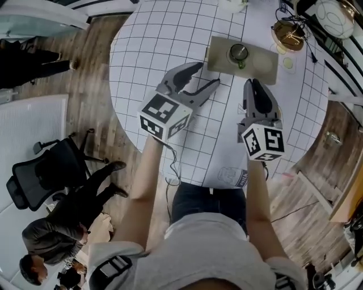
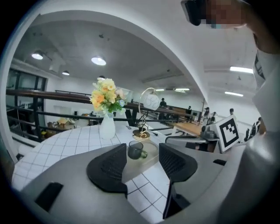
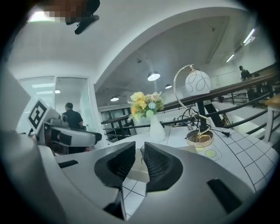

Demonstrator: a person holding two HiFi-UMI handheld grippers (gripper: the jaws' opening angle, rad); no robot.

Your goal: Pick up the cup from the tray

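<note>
While an office chair (image 1: 39,175) and a seated person (image 1: 62,226) occupy the wooden floor (image 1: 96,73) at far left, the round table (image 1: 142,51) carries a white cloth ruled in a dark grid. The left gripper (image 1: 205,75) hangs above that cloth, its ribbed dark jaws set well apart and holding nothing. In its own view the cup (image 2: 136,150) shows in the gap, beyond the tips and untouched. A white vase (image 2: 107,127) of yellow and pale flowers (image 2: 106,97) stands further back on the left.

The flat tan rectangular tray (image 1: 261,65) lies past both grippers, with only gridded cloth before it. It bears the cup alone, a small dark greenish glass with a side handle. Whether it contains anything cannot be told.

The right gripper (image 1: 254,85) sits just short of the tray's near edge, its jaws a narrow slit apart and gripping nothing. A lamp with a shiny gold dish base (image 1: 288,35) and a white globe (image 1: 334,17) stands beyond the tray's right end.
</note>
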